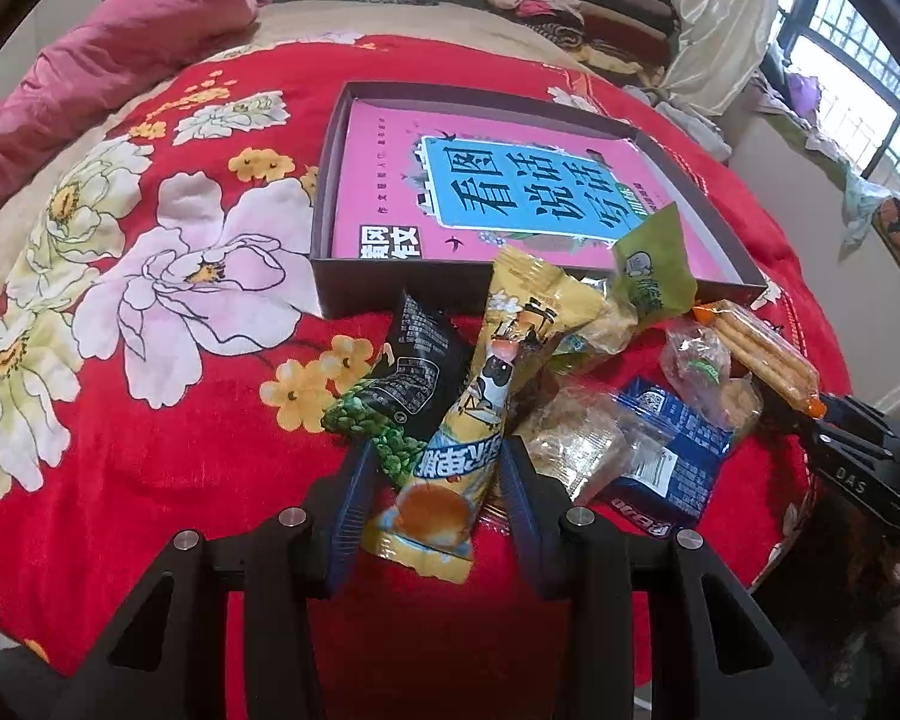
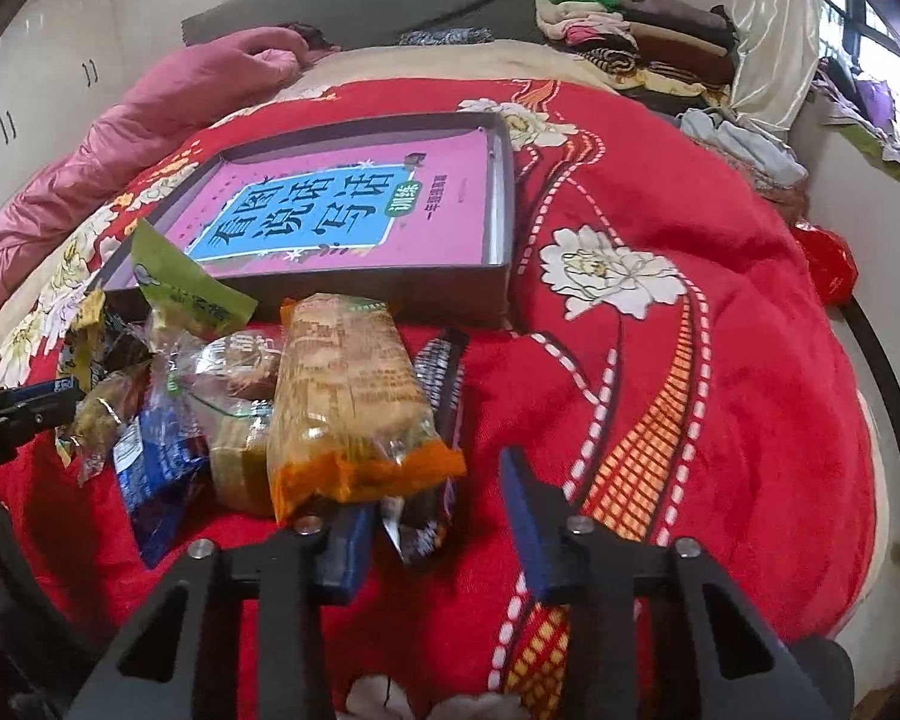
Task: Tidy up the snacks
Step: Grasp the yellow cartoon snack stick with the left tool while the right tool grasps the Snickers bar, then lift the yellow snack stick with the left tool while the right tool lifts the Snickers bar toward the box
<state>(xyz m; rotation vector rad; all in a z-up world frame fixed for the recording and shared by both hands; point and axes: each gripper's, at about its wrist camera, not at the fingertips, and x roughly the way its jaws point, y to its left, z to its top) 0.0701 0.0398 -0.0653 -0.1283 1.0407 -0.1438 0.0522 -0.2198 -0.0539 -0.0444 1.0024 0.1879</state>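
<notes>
A heap of snack packets lies on the red flowered blanket (image 1: 180, 420) in front of a shallow dark box (image 1: 384, 291) with a pink book (image 1: 510, 180) in it. My left gripper (image 1: 438, 445) is shut on a yellow packet (image 1: 450, 450) that rises toward the box, with a green pea packet (image 1: 384, 420) beside it. In the right wrist view my right gripper (image 2: 432, 489) stands open around a dark packet (image 2: 435, 396); red blanket shows between that packet and the right finger. An orange biscuit pack (image 2: 348, 396) lies over the left finger.
A blue packet (image 1: 666, 468), clear-wrapped cakes (image 1: 576, 444) and a green packet (image 1: 654, 276) fill the heap. The right gripper's black body (image 1: 852, 456) shows at the right edge. A pink quilt (image 1: 120, 48) and folded clothes (image 2: 630, 30) lie beyond the box. The bed edge (image 2: 888, 396) runs on the right.
</notes>
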